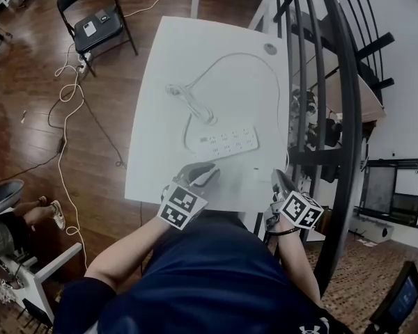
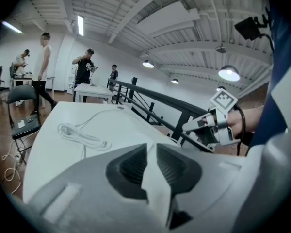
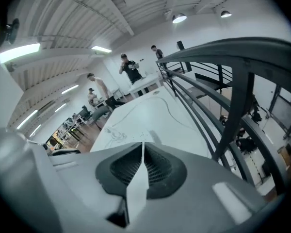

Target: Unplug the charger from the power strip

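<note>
Hovering over near edge of smooth white counter [image 1: 160, 152]: left gripper [image 2: 153, 147], dark ribbed pads [image 2: 131, 166], jaws at narrow slit, empty. Right gripper [image 3: 142, 144] jaws closed together, empty. Power strip [image 1: 228, 142], flat white rectangular bar, lies ahead of and between both jaws, untouched. Thin charger cable [image 1: 193, 101], coiled bundle beyond strip, runs to strip's left end.

power strip [image 1: 228, 142] sockets' contents too small to tell

Bright, even interior light; ceiling lamps [image 2: 229, 73] glare at two o'clock; fisheye bending, dark vignetted corners; soft, blurred foreground.
</note>
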A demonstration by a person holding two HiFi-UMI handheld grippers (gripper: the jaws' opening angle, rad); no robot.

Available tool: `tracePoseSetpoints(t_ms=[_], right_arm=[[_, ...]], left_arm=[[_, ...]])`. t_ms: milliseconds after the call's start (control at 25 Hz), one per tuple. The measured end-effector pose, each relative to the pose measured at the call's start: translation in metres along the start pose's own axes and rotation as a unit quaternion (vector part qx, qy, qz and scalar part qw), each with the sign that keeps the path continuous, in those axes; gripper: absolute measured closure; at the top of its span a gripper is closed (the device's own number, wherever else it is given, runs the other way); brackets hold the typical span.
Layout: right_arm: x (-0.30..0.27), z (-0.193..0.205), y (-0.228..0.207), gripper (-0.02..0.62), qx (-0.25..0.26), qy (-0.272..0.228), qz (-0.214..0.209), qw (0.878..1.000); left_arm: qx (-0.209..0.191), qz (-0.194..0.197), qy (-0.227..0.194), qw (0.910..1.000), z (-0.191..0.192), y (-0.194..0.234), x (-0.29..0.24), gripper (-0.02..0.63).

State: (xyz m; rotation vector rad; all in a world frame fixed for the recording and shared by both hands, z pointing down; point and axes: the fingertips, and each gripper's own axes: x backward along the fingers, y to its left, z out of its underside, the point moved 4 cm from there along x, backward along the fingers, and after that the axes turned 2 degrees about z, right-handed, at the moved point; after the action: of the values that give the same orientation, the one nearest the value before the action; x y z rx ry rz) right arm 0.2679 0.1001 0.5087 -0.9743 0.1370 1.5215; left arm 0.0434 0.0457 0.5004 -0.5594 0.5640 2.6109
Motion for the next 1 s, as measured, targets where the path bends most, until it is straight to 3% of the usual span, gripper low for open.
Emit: tracePoseSetpoints(t_ms=[40,80,240,360,560,1000], right_arm=[[0.004,-0.007,0.015,0.576,0.014,-0.007,-0.019,1.000],[0.007,-0.012,0.030,0.581,0.028,-0.014,-0.040,0.999],[0.018,-0.019,0.078,0.584,0.079,-0.039,-0.109,0.990],[0.022,-0.015,0.093,0.584,0.126,-0.047,-0.124,0.983],[0.038,-0.016,0.104,0.584,0.221,-0.092,-0.124,0.963],[0.054,-0.025,0.085,0.584,0.204,-0.122,-0.107,0.965]], left_arm=[[-0.002,0.006,-0.017,0.9998,-0.011,-0.004,0.003,0.587],[-0.004,0.012,-0.034,0.9993,-0.022,-0.008,0.006,0.600],[-0.037,0.026,-0.081,0.9957,-0.054,-0.027,0.011,0.600],[-0.058,0.028,-0.092,0.9937,-0.062,-0.037,0.010,0.600],[-0.057,0.033,-0.106,0.9922,-0.064,-0.043,0.013,0.600],[-0.050,0.041,-0.095,0.9934,-0.062,-0.055,-0.001,0.600]])
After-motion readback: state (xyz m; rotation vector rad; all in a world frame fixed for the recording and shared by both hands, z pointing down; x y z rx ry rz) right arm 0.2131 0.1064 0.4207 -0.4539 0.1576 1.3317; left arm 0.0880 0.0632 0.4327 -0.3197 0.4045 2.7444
